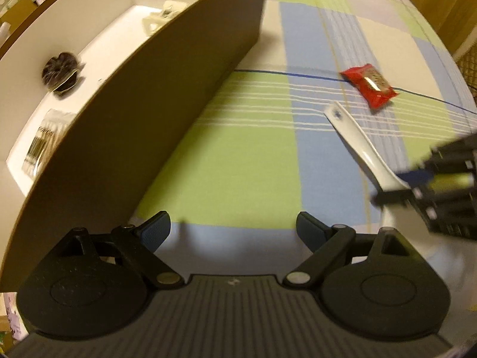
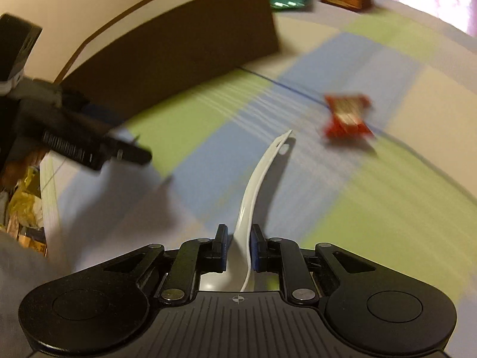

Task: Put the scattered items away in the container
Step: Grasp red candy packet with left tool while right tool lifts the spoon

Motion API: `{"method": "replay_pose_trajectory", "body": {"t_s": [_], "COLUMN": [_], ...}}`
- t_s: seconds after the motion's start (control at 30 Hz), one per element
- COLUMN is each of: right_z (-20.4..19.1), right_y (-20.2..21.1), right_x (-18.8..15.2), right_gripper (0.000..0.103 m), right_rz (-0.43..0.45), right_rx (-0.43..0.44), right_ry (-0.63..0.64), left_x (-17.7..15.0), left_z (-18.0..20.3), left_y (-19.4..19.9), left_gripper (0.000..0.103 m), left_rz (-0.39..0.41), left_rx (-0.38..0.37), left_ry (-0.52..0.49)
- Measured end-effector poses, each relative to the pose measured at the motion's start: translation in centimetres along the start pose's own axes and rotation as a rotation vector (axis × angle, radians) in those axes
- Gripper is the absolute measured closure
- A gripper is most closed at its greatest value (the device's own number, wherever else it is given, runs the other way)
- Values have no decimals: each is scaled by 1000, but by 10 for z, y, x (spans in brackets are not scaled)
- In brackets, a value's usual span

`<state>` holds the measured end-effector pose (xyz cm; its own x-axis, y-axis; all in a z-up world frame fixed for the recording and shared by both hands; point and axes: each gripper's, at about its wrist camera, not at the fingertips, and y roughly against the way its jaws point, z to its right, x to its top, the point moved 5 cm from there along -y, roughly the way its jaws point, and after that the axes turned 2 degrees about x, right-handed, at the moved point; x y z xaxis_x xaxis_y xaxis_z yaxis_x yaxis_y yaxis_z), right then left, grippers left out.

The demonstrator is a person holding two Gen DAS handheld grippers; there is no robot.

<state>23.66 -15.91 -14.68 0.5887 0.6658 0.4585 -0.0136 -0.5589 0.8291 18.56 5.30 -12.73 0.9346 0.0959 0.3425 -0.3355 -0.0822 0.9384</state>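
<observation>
- Right gripper [image 2: 238, 249] pads are clamped on one white spoon [image 2: 253, 188] near its bowl; the handle juts forward over the checked cloth [image 2: 372, 208], short of the cardboard box [image 2: 179, 38].
- It looks stiff, glossy and likely slippery, maybe breakable.
- Left gripper [image 1: 234, 232] hangs beside the box wall, jaws apart, empty.
- One red snack packet [image 1: 369, 85], light and crinkly, lies beyond the spoon.
- Three items already sit inside the box.

Checked cloth [image 1: 238, 161] carries box [image 1: 143, 125] and snack packet [image 1: 369, 85] (red).
</observation>
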Motion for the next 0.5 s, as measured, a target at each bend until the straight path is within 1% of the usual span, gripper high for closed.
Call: {"method": "replay_pose_trajectory", "body": {"t_s": [0.1, 0.23, 0.33, 0.5], "right_z": [11, 35, 54, 83], "right_y": [23, 49, 63, 74], "right_x": [-26, -48, -51, -56], "right_gripper": [86, 90, 90, 90], "right_rz": [16, 88, 155, 250], "right_rx": [-53, -108, -148, -194], "right_ry": [-74, -236, -348, -475], "left_x": [7, 25, 45, 87], "left_z": [18, 50, 69, 95], "left_y": [3, 4, 2, -5], "left_gripper": [14, 14, 14, 14], "left_rz": [32, 77, 110, 153], "left_rx": [-39, -100, -145, -210], "left_ry": [-38, -87, -103, -96]}}
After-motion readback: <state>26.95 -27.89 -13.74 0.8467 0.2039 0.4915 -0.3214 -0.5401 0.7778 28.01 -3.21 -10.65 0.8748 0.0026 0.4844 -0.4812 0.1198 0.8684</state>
